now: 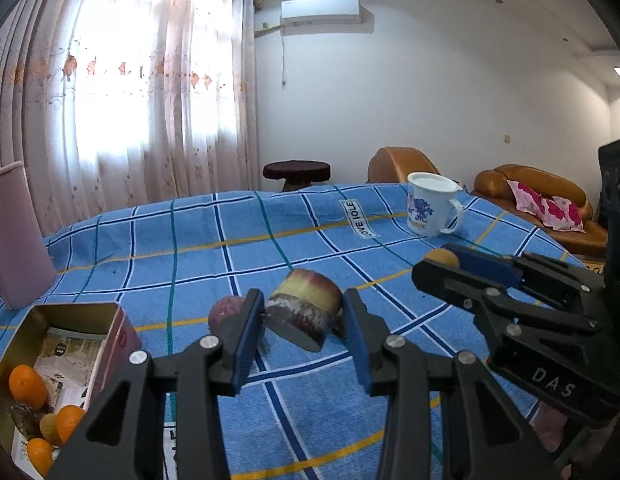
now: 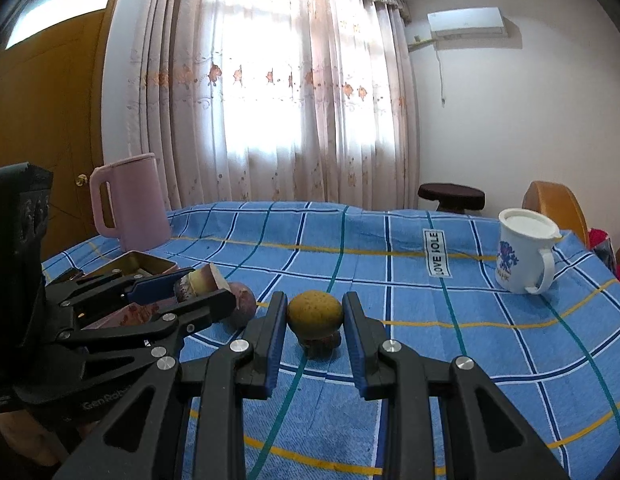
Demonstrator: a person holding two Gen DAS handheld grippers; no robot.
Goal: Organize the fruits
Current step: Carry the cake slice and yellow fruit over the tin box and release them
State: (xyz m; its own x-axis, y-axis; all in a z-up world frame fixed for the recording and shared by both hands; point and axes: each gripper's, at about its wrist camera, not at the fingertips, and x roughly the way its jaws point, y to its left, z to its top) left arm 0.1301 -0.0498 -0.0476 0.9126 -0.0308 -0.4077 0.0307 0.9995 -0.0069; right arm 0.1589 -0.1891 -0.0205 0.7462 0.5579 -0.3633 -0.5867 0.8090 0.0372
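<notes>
My left gripper [image 1: 303,318] is shut on a short stub of sugar cane [image 1: 305,307], yellow and purple, held above the blue checked cloth. A round reddish-purple fruit [image 1: 223,312] lies just behind its left finger. My right gripper [image 2: 314,318] is shut on a small yellow-brown round fruit [image 2: 314,313]; a dark fruit [image 2: 320,342] sits under it on the cloth. An open metal tin [image 1: 61,354] at the lower left holds several oranges [image 1: 27,386] and a dark fruit. In the right wrist view the left gripper [image 2: 197,286] with the cane [image 2: 199,280] is at the left.
A pink kettle [image 2: 129,204] stands at the cloth's far left. A white mug [image 2: 524,256] with a blue print stands at the far right. A "LOVE JOLE" label [image 2: 436,252] is on the cloth. Brown sofas [image 1: 538,196] and a dark stool [image 1: 297,172] lie beyond the table.
</notes>
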